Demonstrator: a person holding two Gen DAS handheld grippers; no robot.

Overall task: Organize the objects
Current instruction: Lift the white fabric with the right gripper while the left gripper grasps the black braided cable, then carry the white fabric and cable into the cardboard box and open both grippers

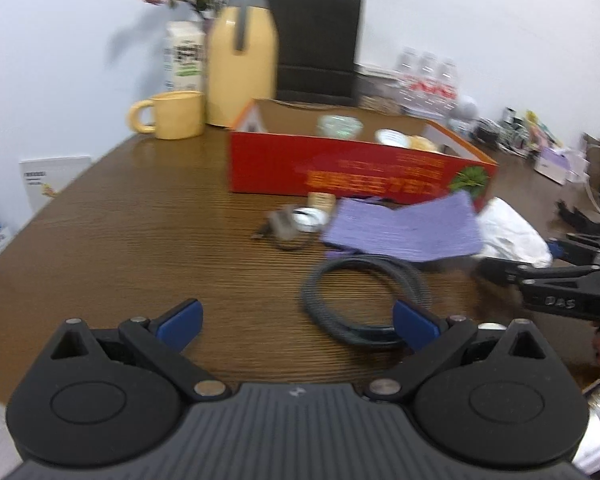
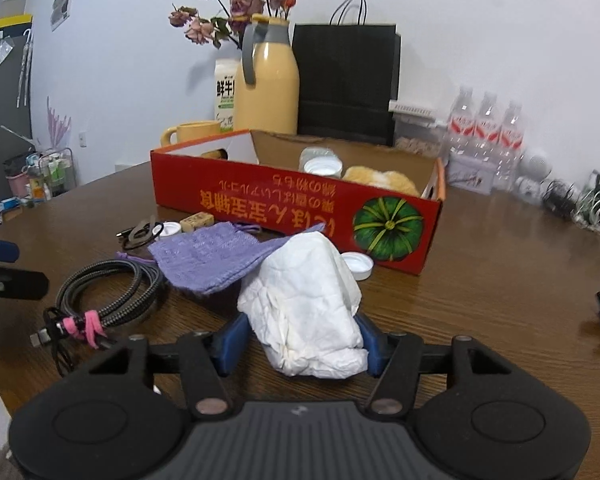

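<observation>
left wrist view first: the left gripper (image 1: 296,320) hangs with its blue pads spread wide and nothing between them, low over the wooden table (image 1: 140,240), with the coiled cable (image 1: 360,296) just ahead of it. beyond lies the purple cloth (image 1: 404,228), and the red box (image 1: 340,168) already holds a jar, a lid and something yellowish, so i judge part of the sorting is done. the small bits near the box front are too blurred to name, and the right gripper (image 1: 496,268) enters from the right edge, its tips hard to read here

right wrist view now: the right gripper (image 2: 300,344) has its pads pressed against both sides of the crumpled white tissue (image 2: 304,308), a medium-width clamp on it, the wad sitting at table level in front of the box (image 2: 292,204). left to tidy, by my reading: the tissue itself, the cloth (image 2: 208,256), the cable (image 2: 112,292), a white cap (image 2: 358,264) by the box front, and small items at the far left. whether the tissue is lifted off the wood i cannot tell
</observation>
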